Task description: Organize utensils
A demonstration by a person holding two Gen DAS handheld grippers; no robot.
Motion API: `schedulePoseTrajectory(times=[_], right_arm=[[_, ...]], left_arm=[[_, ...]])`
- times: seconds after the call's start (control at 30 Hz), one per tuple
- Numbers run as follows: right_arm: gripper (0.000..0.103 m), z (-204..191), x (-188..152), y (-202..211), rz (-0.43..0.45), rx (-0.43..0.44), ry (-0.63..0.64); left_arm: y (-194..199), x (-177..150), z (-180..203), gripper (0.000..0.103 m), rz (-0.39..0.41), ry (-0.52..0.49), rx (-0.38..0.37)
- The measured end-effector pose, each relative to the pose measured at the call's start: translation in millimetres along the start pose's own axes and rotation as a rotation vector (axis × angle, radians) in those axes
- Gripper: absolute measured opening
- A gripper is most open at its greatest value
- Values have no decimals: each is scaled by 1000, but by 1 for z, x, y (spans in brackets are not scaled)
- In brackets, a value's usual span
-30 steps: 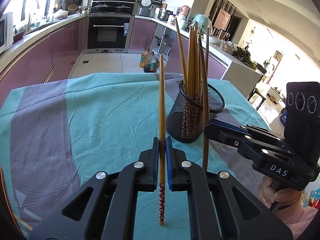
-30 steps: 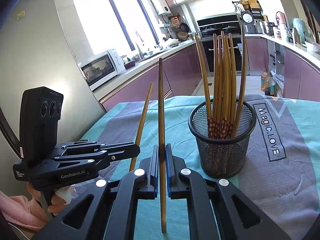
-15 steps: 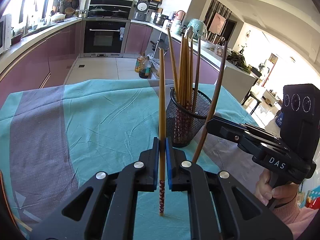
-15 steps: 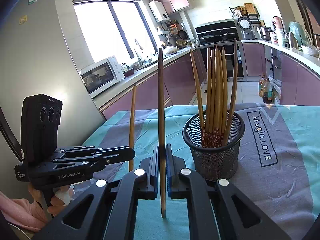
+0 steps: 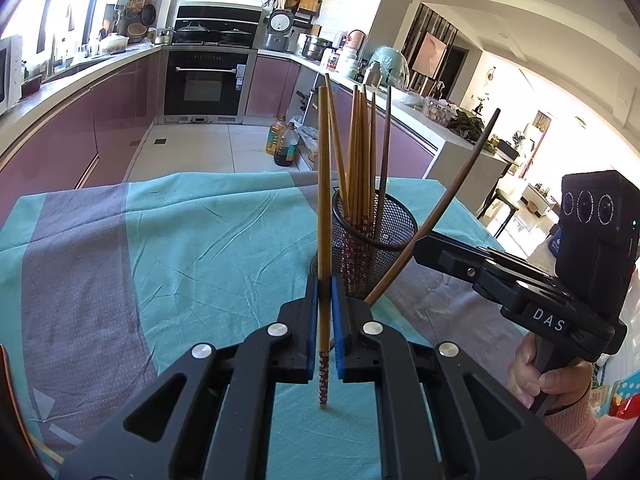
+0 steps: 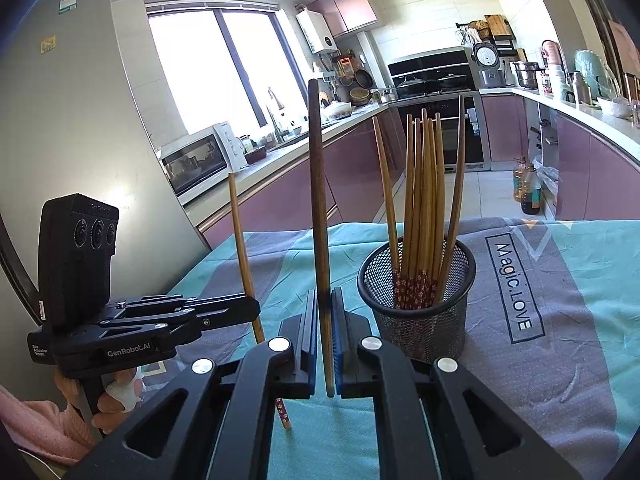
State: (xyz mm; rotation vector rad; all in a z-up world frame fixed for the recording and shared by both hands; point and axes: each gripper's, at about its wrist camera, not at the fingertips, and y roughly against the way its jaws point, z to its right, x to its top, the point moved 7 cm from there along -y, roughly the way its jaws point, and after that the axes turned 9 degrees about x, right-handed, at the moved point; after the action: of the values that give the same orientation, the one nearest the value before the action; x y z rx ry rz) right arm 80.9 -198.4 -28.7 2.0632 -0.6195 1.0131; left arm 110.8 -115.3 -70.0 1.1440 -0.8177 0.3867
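Your left gripper [image 5: 325, 312] clamps an upright light chopstick [image 5: 324, 216] and your right gripper [image 6: 325, 320] clamps a dark chopstick [image 6: 318, 208], both near the mesh holder [image 6: 420, 312] on the table's cloth [image 5: 180, 240]

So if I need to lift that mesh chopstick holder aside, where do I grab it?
Take the mesh holder by its round wall, low down, from the side, jaws opened wide. The chopsticks standing in it fan out above the rim and block a top approach. Both grippers hold a chopstick now, so free one first.

A black mesh holder [image 6: 416, 312] stands upright on the cloth and holds many brown chopsticks [image 6: 420, 208]. One light chopstick [image 5: 324, 208] is vertical; a darker chopstick [image 6: 318, 208] stands beside the holder.
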Motion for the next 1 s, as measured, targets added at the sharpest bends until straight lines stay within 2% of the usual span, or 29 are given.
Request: schedulePoseTrajectory(times=[1.0], right_arm=[[5,-1,17,13,48,-18,32]], left_arm=[[9,17,3,7,45,-18,-1]])
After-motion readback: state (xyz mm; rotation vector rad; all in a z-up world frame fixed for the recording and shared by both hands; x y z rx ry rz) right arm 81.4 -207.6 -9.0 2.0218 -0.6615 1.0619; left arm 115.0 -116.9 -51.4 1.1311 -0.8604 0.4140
